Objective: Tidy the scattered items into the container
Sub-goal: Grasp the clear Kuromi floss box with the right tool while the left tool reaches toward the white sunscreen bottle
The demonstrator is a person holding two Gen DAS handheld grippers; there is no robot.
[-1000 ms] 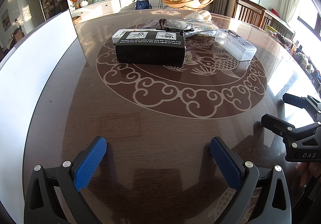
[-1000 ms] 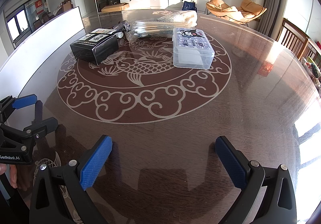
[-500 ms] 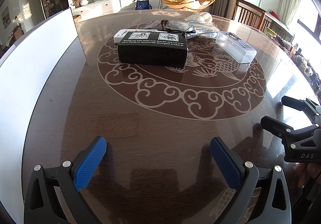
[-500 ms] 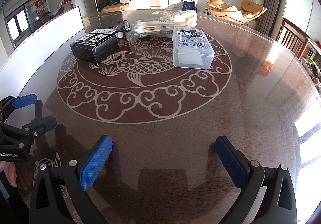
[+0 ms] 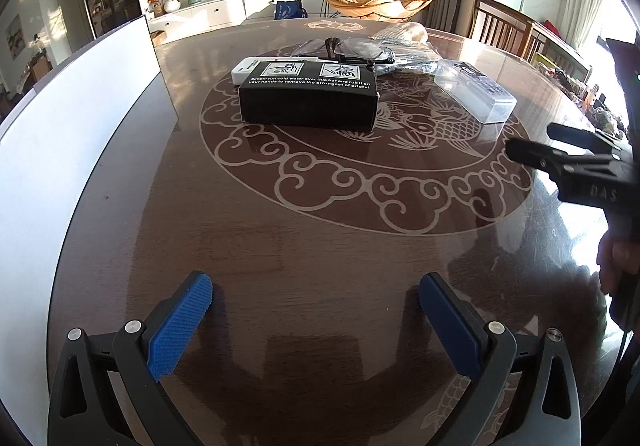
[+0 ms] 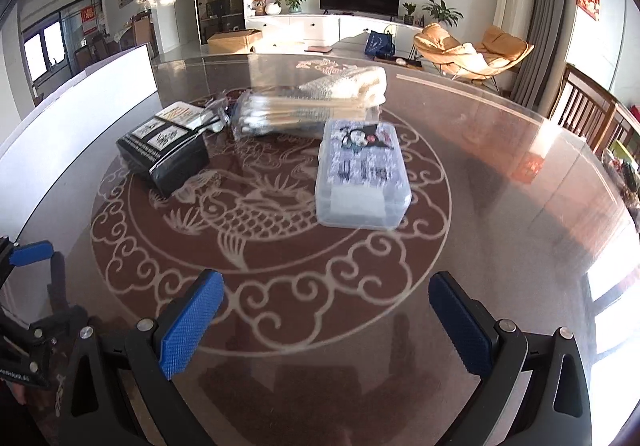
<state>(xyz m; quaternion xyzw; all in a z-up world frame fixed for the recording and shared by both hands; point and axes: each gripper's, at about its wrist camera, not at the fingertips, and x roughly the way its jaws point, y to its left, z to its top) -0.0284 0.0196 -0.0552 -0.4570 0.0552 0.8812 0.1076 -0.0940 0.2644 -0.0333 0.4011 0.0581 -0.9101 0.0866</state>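
Both the left claw (image 5: 316,310) and the right claw (image 6: 326,306) hover spread and empty over the near part of the glossy brown patterned counter (image 6: 500,182). Farther in, a black printed cardboard box (image 5: 308,96) lies left of the clear lidded plastic container (image 6: 362,176), with a clear bag of wooden sticks (image 6: 304,112) beyond them.

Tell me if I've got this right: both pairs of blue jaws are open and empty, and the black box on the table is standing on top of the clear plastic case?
Not quite. The black box lies on the table apart from the clear plastic case, not on it, as the right wrist view shows. Both pairs of jaws are open and empty.
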